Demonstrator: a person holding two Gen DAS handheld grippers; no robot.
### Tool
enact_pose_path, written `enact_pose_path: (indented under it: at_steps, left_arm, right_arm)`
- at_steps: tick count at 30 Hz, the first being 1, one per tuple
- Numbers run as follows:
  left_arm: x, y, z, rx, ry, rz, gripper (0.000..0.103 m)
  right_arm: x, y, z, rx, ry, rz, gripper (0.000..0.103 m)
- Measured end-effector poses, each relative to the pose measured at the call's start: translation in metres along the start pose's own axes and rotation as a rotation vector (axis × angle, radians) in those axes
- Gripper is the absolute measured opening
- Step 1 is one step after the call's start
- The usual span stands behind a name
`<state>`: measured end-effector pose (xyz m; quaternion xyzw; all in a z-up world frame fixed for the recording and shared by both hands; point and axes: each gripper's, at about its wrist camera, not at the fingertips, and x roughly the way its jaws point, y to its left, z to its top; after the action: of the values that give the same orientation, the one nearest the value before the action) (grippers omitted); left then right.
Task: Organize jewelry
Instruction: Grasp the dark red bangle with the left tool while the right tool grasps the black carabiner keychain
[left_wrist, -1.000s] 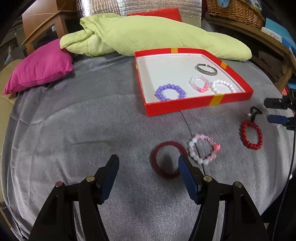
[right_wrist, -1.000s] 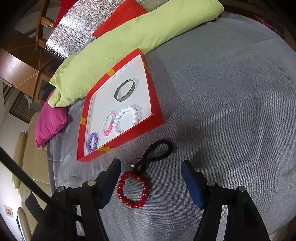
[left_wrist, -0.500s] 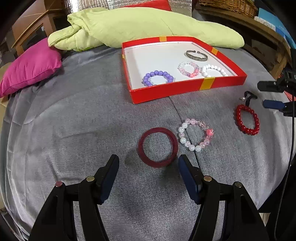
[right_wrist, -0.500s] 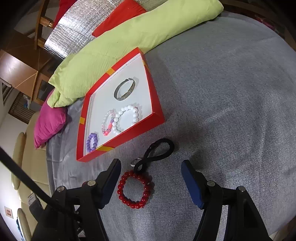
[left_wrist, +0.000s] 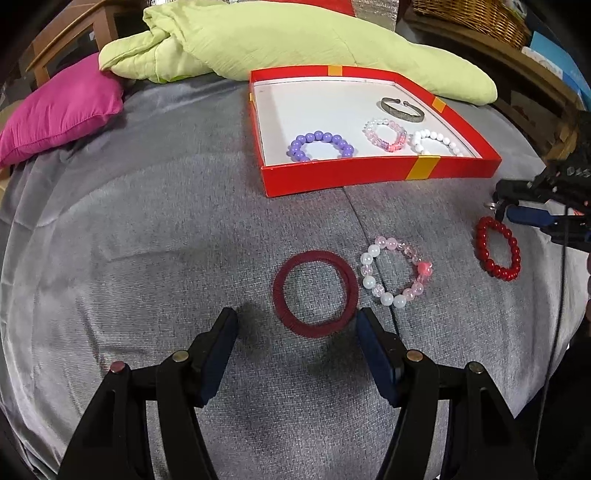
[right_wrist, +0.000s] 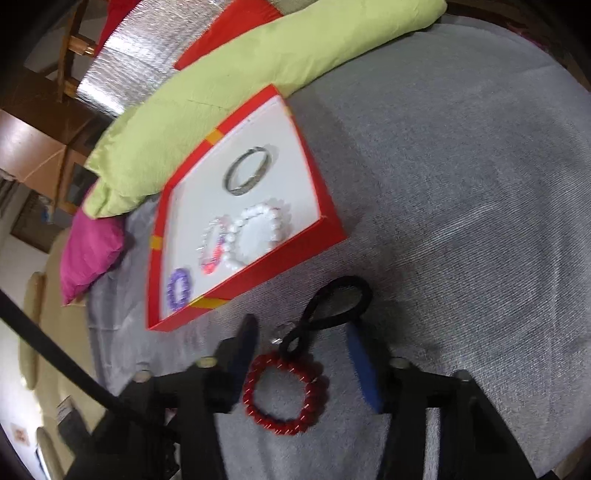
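A red box (left_wrist: 369, 175) with a white floor holds a purple bead bracelet (left_wrist: 320, 146), a pink one (left_wrist: 386, 133), a white one (left_wrist: 436, 144) and a silver bangle (left_wrist: 402, 107). On the grey cloth lie a dark red ring band (left_wrist: 315, 293), a pink-white bead bracelet (left_wrist: 397, 276) and a red bead bracelet (left_wrist: 498, 253). My left gripper (left_wrist: 297, 332) is open, just short of the red band. My right gripper (right_wrist: 301, 345) is open, straddling the red bead bracelet (right_wrist: 285, 393) and the black loop (right_wrist: 328, 304).
A lime green pillow (left_wrist: 295, 40) lies behind the box, a magenta cushion (left_wrist: 55, 114) at the left. A wicker basket (left_wrist: 469, 14) stands on a wooden shelf at the back right. The right gripper also shows at the right edge (left_wrist: 532, 206).
My left gripper has come closer to the dark red band. My right gripper has moved forward and down, so the red bead bracelet now lies between its fingers.
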<state>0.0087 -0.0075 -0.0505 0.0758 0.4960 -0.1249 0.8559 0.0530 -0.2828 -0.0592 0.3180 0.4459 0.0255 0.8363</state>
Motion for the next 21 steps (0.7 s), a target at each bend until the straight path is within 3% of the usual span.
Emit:
enact_pose_path:
  at_steps: [2,4,6,8,13,18,21]
  left_arm:
    - [0.001,-0.001,0.001,-0.009,-0.005,0.0,0.068]
    - [0.002,-0.001,0.002,-0.015,-0.012,0.002,0.067]
    - [0.003,-0.002,0.004,-0.015,-0.019,0.004,0.067]
    - [0.003,-0.003,0.006,-0.014,-0.029,0.001,0.066]
    - [0.002,0.001,0.009,-0.036,-0.052,-0.011,0.041]
    - [0.0,0.013,0.01,-0.099,-0.063,-0.029,0.021]
    - [0.0,0.02,0.011,-0.14,-0.068,-0.033,0.015]
  right_arm:
    - [0.001,0.0,0.001,0.01,-0.027,-0.02,0.036]
    - [0.001,-0.002,0.002,0.01,-0.051,-0.043,0.016]
    - [0.001,-0.004,0.001,0.01,-0.057,-0.049,0.011]
    - [-0.003,-0.006,0.001,0.009,-0.064,-0.037,0.011]
    - [-0.013,-0.012,0.002,0.013,-0.081,-0.002,0.011]
    - [-0.02,-0.022,0.005,0.043,-0.069,0.034,0.011]
    - [-0.023,-0.028,0.007,0.051,-0.065,0.042,0.011]
